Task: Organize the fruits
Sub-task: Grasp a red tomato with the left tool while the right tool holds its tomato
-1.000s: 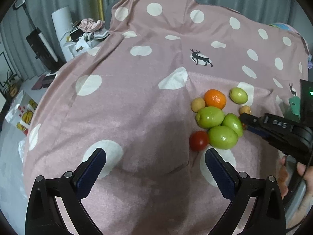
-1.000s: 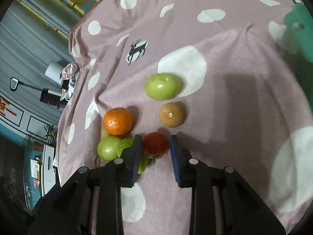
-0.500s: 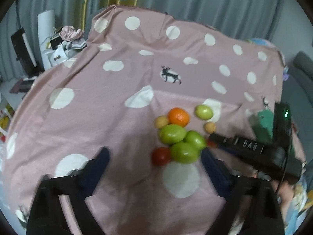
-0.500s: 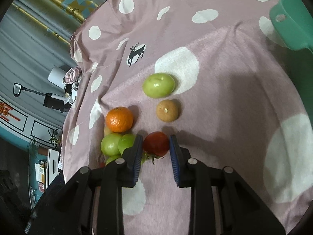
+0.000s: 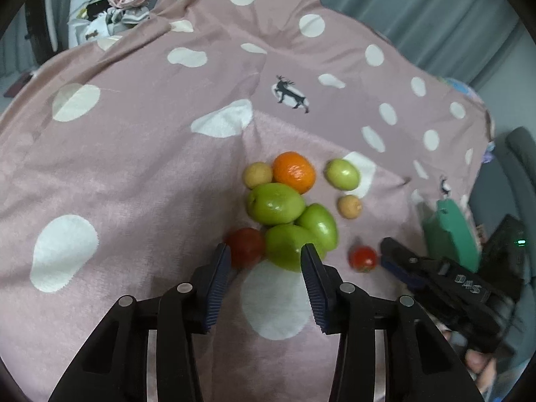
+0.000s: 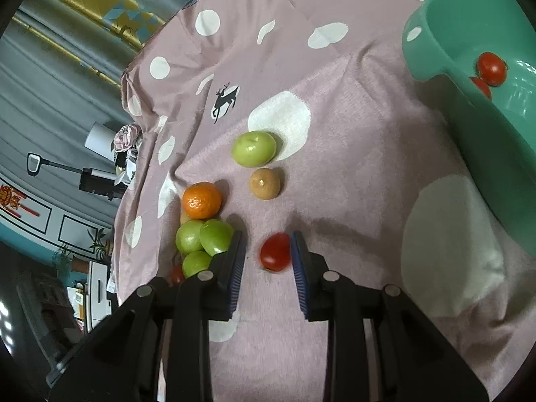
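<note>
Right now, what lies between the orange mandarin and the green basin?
In the right wrist view, a brown round fruit lies between the mandarin and the basin; beyond it, only cloth.

Both grippers pointed forward, low over the cloth — left gripper [image 5: 265,253] spread wide, right gripper [image 6: 267,243] parted more narrowly.
</note>
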`<state>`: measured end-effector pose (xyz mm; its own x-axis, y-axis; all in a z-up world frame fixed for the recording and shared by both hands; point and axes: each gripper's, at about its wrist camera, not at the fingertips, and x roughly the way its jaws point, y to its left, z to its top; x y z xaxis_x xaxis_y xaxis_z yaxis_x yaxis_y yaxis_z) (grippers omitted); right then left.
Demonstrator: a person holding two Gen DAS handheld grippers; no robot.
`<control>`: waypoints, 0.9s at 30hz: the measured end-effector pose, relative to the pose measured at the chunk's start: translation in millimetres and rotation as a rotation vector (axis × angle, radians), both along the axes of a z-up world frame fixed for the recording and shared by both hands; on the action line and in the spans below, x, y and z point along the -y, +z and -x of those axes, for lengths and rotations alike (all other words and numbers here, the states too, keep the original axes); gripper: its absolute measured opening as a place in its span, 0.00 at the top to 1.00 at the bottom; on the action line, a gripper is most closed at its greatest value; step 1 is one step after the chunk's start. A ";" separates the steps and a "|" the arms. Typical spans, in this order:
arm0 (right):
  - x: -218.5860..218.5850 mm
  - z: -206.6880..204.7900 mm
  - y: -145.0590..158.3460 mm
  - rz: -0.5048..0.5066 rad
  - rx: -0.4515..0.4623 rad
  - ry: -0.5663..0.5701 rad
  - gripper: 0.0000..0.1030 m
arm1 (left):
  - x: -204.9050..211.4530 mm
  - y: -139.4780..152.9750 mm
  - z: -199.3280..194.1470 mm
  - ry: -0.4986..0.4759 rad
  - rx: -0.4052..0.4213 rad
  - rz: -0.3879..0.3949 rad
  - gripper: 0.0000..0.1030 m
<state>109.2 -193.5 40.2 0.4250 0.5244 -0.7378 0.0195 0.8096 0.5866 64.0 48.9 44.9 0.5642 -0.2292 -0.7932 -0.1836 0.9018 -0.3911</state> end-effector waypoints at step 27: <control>-26.8 0.7 -13.0 0.048 -0.038 0.044 0.70 | 11.7 -12.2 -16.4 0.021 -0.054 -0.113 0.80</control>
<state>108.5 -166.7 27.2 0.3733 0.5059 -0.7776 0.0047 0.8372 0.5469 80.4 37.2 32.7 0.5236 -0.1246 -0.8428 -0.2214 0.9354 -0.2758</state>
